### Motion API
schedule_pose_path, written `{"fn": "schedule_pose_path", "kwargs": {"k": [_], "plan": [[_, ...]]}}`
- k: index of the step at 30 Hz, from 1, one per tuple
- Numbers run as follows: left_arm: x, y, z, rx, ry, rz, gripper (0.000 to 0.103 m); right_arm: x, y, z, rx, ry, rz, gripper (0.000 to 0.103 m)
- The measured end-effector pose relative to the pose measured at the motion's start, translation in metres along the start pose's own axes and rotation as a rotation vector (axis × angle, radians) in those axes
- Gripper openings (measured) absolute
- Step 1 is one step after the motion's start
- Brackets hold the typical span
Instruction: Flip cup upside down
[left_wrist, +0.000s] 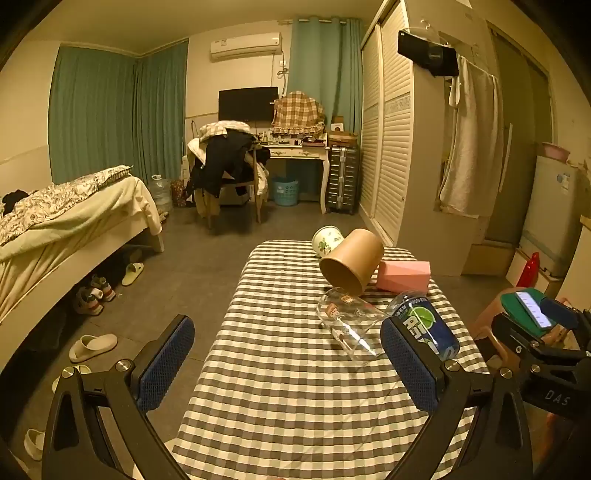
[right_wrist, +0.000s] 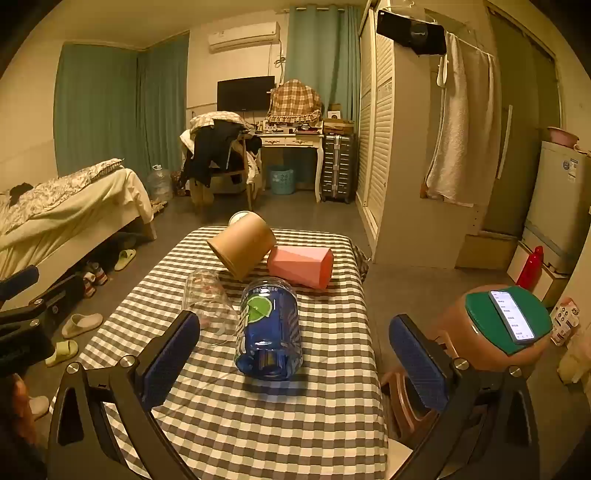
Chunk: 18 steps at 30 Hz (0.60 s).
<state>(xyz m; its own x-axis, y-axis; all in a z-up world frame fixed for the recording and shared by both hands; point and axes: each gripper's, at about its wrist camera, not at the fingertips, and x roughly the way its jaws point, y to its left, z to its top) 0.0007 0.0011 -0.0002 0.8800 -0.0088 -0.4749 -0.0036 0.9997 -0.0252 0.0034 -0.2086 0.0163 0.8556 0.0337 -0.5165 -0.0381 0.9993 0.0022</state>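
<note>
Several cups lie on their sides on the checked table (left_wrist: 280, 369): a blue cup with a lime label (left_wrist: 430, 326) (right_wrist: 269, 328), a clear glass (left_wrist: 349, 323) (right_wrist: 208, 299), a brown paper cup (left_wrist: 352, 260) (right_wrist: 242, 245), a pink faceted cup (left_wrist: 404, 275) (right_wrist: 301, 266) and a white printed cup (left_wrist: 327, 240) at the far edge. My left gripper (left_wrist: 288, 365) is open and empty, near the table's front; its right pad is beside the blue cup. My right gripper (right_wrist: 295, 363) is open, its fingers either side of the blue cup's near end, apart from it.
A brown stool (right_wrist: 480, 332) with a green pad and a phone (right_wrist: 511, 315) stands right of the table. A bed (left_wrist: 55, 229) and slippers (left_wrist: 92, 347) are on the left. A wardrobe (left_wrist: 391, 147), a fridge (right_wrist: 557, 199) and a red bottle (right_wrist: 530, 267) are on the right.
</note>
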Motion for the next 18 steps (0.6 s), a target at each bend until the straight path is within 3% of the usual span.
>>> {"fn": "schedule_pose_path", "kwargs": {"k": [18], "plan": [[-0.0024,0.0014,-0.0002,-0.003,-0.003,0.009,0.103,-0.0011,0.0008,0.0001,-0.005,-0.012,-0.002,0.103]]}}
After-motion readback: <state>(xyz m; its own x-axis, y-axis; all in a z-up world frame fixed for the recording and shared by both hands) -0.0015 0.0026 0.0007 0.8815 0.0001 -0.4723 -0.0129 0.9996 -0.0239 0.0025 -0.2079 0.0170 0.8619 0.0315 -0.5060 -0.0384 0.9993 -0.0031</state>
